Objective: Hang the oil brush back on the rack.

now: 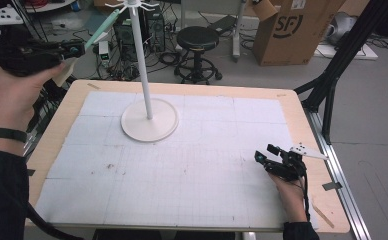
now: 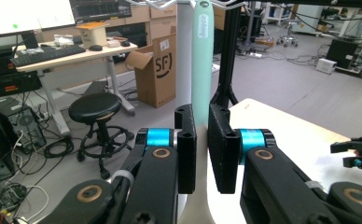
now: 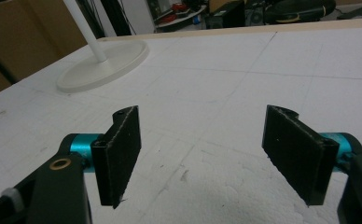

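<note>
A white stand (image 1: 141,60) with a round base (image 1: 149,120) rises from the far left of the mat, with hooks (image 1: 132,4) at its top. My left gripper (image 1: 74,48) is raised above the table's far left corner. It is shut on a long utensil (image 1: 102,29) with a mint-green upper part and a cream lower end. In the left gripper view the utensil (image 2: 202,56) stands upright between the jaws of that gripper (image 2: 201,121), its tip close under the hooks (image 2: 160,3). My right gripper (image 1: 265,153) rests low at the mat's right side, open and holding nothing (image 3: 202,144).
A white gridded foam mat (image 1: 182,165) covers the wooden table. Behind the table stand a black stool (image 1: 198,37) and a cardboard box (image 1: 292,27). A black frame leg (image 1: 332,75) slants down at the table's right edge. The stand's base (image 3: 104,65) lies ahead of the right gripper.
</note>
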Demonstrator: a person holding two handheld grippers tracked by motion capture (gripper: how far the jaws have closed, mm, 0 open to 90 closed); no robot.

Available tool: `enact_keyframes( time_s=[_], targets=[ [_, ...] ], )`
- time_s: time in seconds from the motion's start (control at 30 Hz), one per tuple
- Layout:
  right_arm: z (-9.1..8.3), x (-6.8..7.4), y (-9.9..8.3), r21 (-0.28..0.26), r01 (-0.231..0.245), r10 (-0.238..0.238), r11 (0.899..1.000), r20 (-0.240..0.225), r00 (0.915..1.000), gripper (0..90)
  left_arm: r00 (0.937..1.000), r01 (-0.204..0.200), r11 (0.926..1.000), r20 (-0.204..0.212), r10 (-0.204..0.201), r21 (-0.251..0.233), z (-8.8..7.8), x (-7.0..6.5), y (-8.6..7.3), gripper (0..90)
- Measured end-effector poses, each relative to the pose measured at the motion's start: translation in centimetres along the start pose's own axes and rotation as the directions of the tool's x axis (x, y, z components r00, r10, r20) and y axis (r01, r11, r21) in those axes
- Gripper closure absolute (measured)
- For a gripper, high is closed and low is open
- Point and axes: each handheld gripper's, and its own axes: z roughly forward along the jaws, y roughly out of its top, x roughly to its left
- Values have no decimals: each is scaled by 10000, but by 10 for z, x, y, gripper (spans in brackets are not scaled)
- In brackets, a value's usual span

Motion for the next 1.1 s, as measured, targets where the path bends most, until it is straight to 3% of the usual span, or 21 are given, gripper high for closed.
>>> enact_keyframes(
  time_s=[0.2,0.27,0.3,0.4,0.5,0.57,0.73,0.93,1.1],
  targets=[
    [-1,0,0,-7,-1,1,10000,12,10000,272,9996,161,9998,-224,-159,82,5,3,-4,818],
    [-1,-1,0,-21,36,-36,10000,19,10000,272,9998,126,9999,-130,-125,58,6,3,-7,807],
    [-1,0,0,-23,27,-27,10000,27,10000,272,9998,119,9999,-145,-119,-1,6,3,-9,782],
    [-1,-1,0,17,51,-51,10000,12,10000,272,9997,214,9998,-124,-214,45,5,4,-17,583],
    [-1,-1,0,30,68,-68,10000,7,10000,272,9994,327,9995,-81,-327,4,2,6,-31,484],
    [-1,-1,0,50,66,-66,10000,12,10000,272,9997,77,9995,-251,-69,312,2,6,-45,425],
    [0,-1,0,109,68,-68,9999,30,10000,272,9997,195,9981,-169,-185,582,1,2,-90,314],
    [1,-1,-1,221,144,-145,9997,46,9999,272,9994,39,9957,336,-71,922,-2,-12,-147,289],
    [2,1,-2,394,265,-269,9989,102,9996,271,9978,318,9952,548,-370,927,-6,-21,-194,279]
  ],
)
